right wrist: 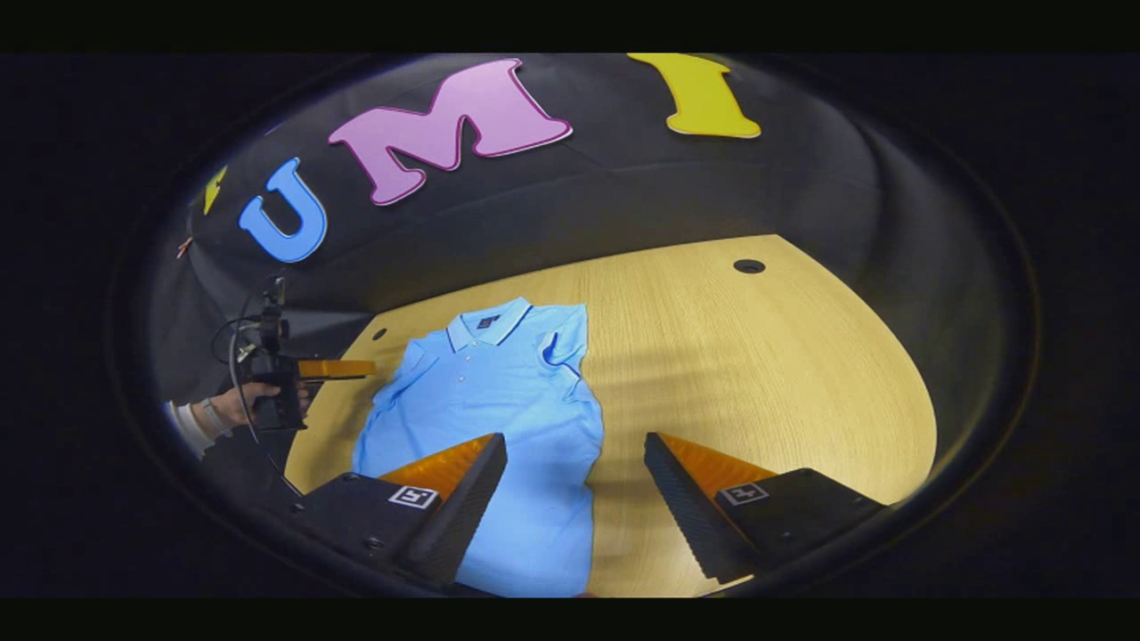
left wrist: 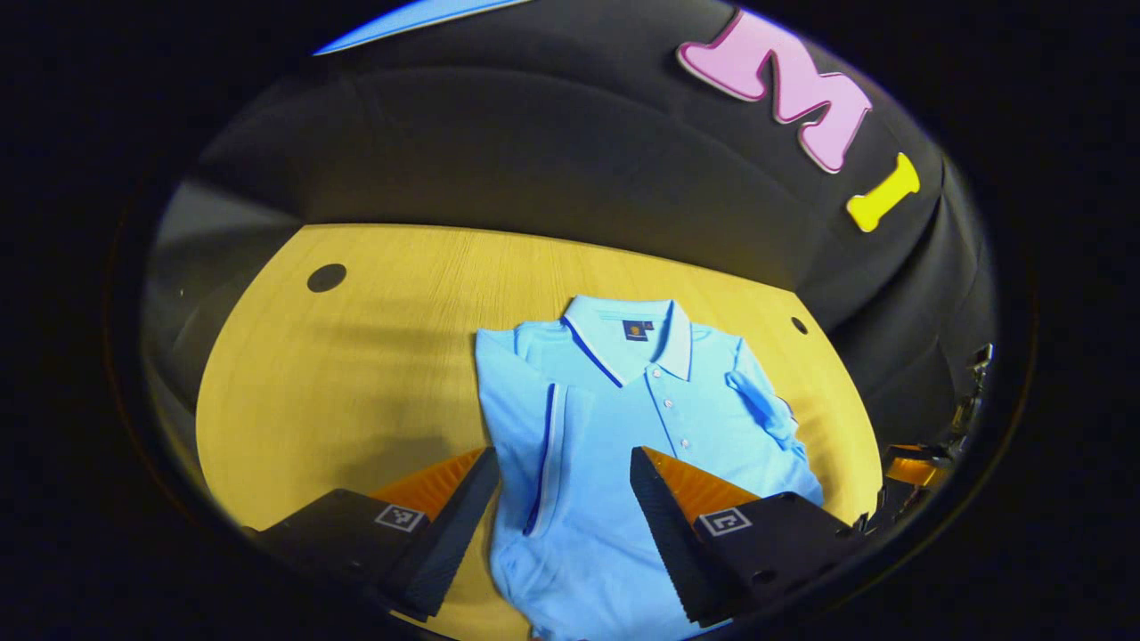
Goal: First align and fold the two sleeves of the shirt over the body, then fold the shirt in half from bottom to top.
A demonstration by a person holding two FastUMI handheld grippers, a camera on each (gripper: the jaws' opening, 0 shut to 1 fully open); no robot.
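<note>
Although both sleeves already lie folded over the body, the shirt (left wrist: 614, 418) has not yet been folded bottom to top: it lies flat and face up on the tabletop (left wrist: 356, 356), collar toward the booth wall and hem toward the person. My judgement is that the sleeve step is done and the halving fold comes next, which would explain why both tools sit low at the hem end.

In the left gripper view, one sleeve (left wrist: 543, 445) lies flat across the chest with its striped cuff pointing down the body, while the other sleeve (left wrist: 766, 409) is tucked in more loosely and looks a little rumpled. That bunching might show as a lump once the shirt is doubled over.

The left hand-held gripper (left wrist: 565, 485) is spread wide, its fingers straddling the lower body of the shirt; it holds nothing, and whether the tips brush the cloth I cannot tell. The right hand-held gripper (right wrist: 574, 472) is likewise spread wide and holds nothing, one finger over the shirt's side edge and the other over bare wood. In the right gripper view the left hand-held gripper also appears farther off, held in a hand (right wrist: 236, 405) beside the shirt's other side.
</note>
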